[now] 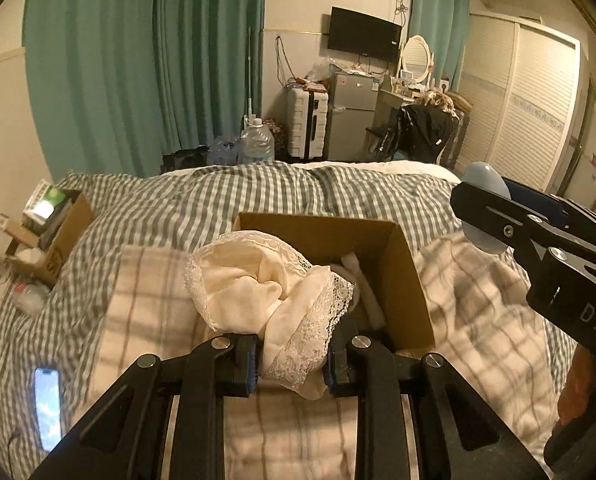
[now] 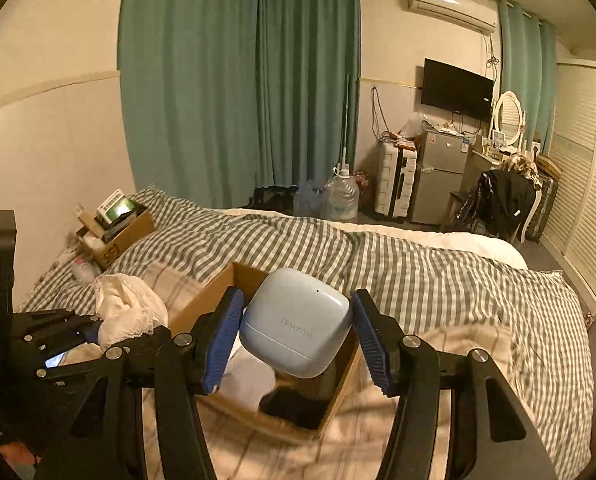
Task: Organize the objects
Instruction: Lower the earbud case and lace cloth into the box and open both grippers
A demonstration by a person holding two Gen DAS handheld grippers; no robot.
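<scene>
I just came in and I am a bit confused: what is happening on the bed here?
A person is tidying things into a cardboard box on the bed, with one tool in each hand. The left tool is shut on a cream lace cloth at the box's near edge. The right tool holds a light blue earbud case above the open box, which already holds some white items.

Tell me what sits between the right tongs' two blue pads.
A light blue earbud case, held over the open cardboard box; the right wrist view shows it.
</scene>
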